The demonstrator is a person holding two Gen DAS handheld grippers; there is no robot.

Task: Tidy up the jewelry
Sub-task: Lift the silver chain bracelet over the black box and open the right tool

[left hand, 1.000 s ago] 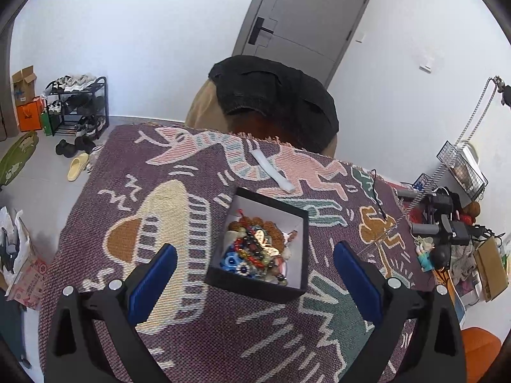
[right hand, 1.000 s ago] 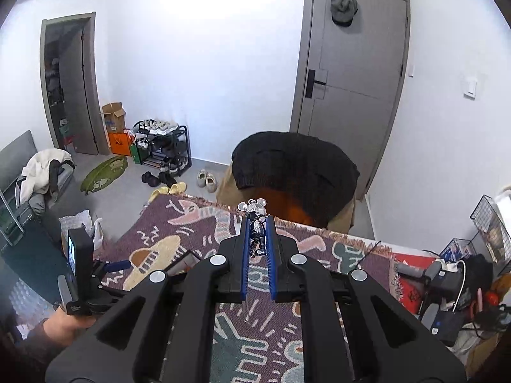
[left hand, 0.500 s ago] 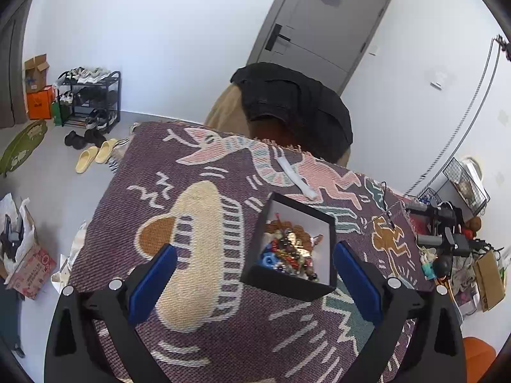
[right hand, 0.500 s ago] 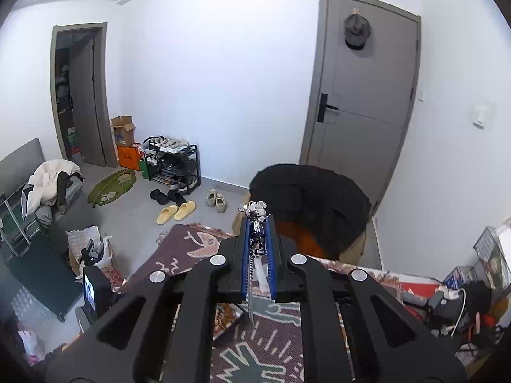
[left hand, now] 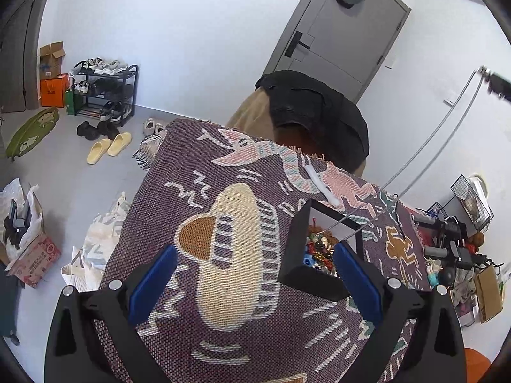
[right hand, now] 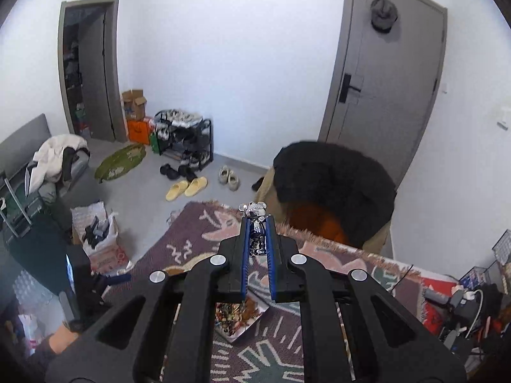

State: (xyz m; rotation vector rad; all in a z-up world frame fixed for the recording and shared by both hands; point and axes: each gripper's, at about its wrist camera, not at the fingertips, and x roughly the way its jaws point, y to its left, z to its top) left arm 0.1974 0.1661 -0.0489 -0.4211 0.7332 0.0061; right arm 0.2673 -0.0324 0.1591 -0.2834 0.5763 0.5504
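Jewelry sorting is under way on a desk draped in a patterned woven cloth. At the left, the left tool hangs over the cloth with its blue pads wide apart and nothing between them. Just right of it sits the black jewelry box, white-lined and heaped with coloured beads. From the box a silver chain runs taut, up and to the right, its long axis a steep diagonal. Its upper end meets the right tool, which is clamped on a chrome bear pendant; the bear's head pokes out past the tips, its body lying lengthwise along the pads. Judging from this, the lift wants to go slow and straight up, so the chain slides free without dragging beads along.
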